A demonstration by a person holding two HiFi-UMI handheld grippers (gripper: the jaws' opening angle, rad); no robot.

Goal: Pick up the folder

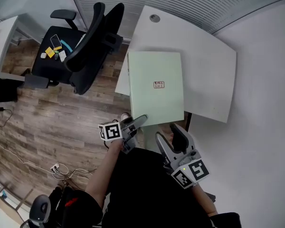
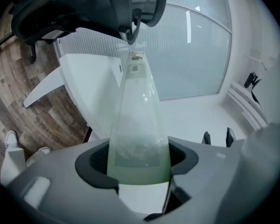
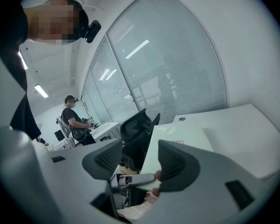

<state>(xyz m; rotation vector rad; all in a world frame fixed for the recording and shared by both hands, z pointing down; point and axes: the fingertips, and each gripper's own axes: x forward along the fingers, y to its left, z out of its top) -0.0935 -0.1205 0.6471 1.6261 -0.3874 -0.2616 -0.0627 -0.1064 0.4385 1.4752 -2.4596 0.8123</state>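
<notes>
A pale green folder [image 1: 156,87] with a small red label lies level over the near left part of the white table [image 1: 206,51], its near end reaching past the table's edge. My left gripper [image 1: 138,121] holds its near left corner. In the left gripper view the folder's narrow edge [image 2: 137,120] fills the space between the dark pads [image 2: 95,160], and the left gripper [image 2: 139,161] is shut on it. My right gripper [image 1: 170,136] hovers just below the folder's near edge. Its jaws stand open with nothing between them [image 3: 140,160]; the folder [image 3: 186,136] lies beyond them.
A black office chair [image 1: 85,37] stands left of the table, with small items on its seat [image 1: 54,50]. Cables and a power strip [image 1: 57,167] lie on the wood floor. A second desk [image 1: 0,42] is at far left. A person [image 3: 74,118] stands far off by another desk.
</notes>
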